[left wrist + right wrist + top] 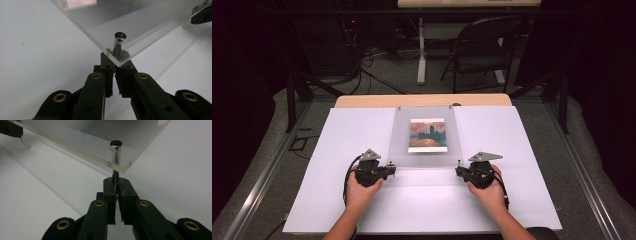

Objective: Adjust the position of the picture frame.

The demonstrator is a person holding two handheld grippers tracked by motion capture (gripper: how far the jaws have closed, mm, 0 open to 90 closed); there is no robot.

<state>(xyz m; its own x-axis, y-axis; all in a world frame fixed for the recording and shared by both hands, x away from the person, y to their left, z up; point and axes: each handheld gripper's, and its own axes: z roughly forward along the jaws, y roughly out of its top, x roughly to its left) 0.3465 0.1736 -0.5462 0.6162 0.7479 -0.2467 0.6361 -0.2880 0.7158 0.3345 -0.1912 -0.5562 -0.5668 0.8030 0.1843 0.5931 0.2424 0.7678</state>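
- Left gripper [390, 168], seen from above: near left corner of clear acrylic panel [424, 112], jaws clenched.
- Left gripper view: black jaws pressed together at panel corner, seemingly clamped on the thin metal pin [117, 48] passing through that corner; pin's round silver cap above panel surface.
- Right gripper [458, 171]: near right corner of same panel, jaws likewise clenched.
- Right gripper view: jaws closed on thin pin shaft [115, 178] below the panel; silver cap on top.
- Panel location: middle of white board [347, 145] on table, near edge raised off board, far edge toward wooden table rim.
- Printed picture [427, 135] visible through panel, at its centre.
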